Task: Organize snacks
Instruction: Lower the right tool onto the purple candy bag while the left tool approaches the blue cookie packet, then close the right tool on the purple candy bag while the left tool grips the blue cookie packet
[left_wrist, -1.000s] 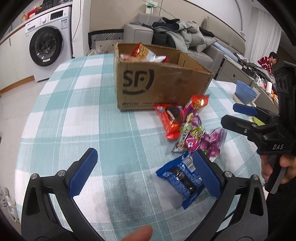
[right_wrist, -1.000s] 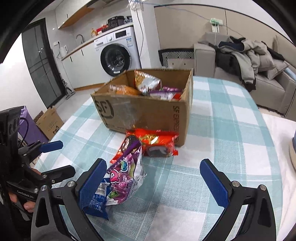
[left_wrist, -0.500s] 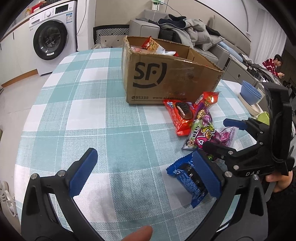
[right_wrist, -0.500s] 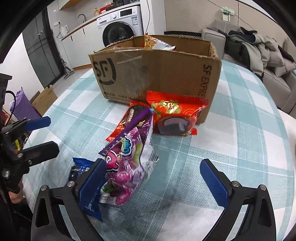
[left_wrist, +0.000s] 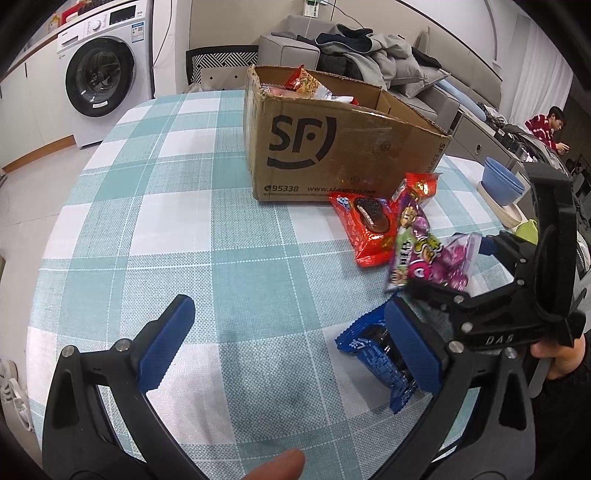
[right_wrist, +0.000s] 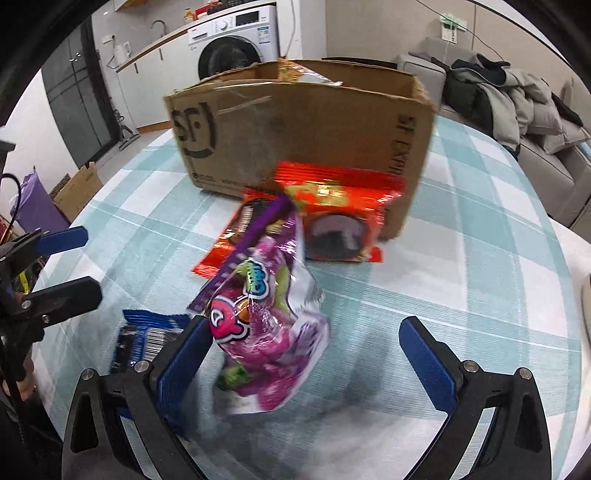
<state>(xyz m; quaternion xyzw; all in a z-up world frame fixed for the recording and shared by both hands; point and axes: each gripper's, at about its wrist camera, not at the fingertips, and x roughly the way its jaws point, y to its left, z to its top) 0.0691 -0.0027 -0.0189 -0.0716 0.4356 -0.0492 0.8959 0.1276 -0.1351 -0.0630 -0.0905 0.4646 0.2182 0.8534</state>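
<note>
Risk sits mainly with the right hand-held gripper (right_wrist: 301, 354), spread wide around the glossy purple candy bag (right_wrist: 266, 332) lying on the teal-and-white checked table (left_wrist: 177, 229). Its left pad appears to touch the bag's edge, while the right pad stands well apart. The crinkly film could slide or buckle on closing, so the pads might catch only a corner. A blue foil biscuit packet (right_wrist: 147, 339) lies just beside that left pad and could be pinched along with the bag. Two red biscuit packets (right_wrist: 332, 218) lie against the brown cardboard box (right_wrist: 303, 129), which already holds some snacks. The left hand-held gripper (left_wrist: 288, 343) is released and empty; its right pad hides part of the blue packet, so it could get in the way.
</note>
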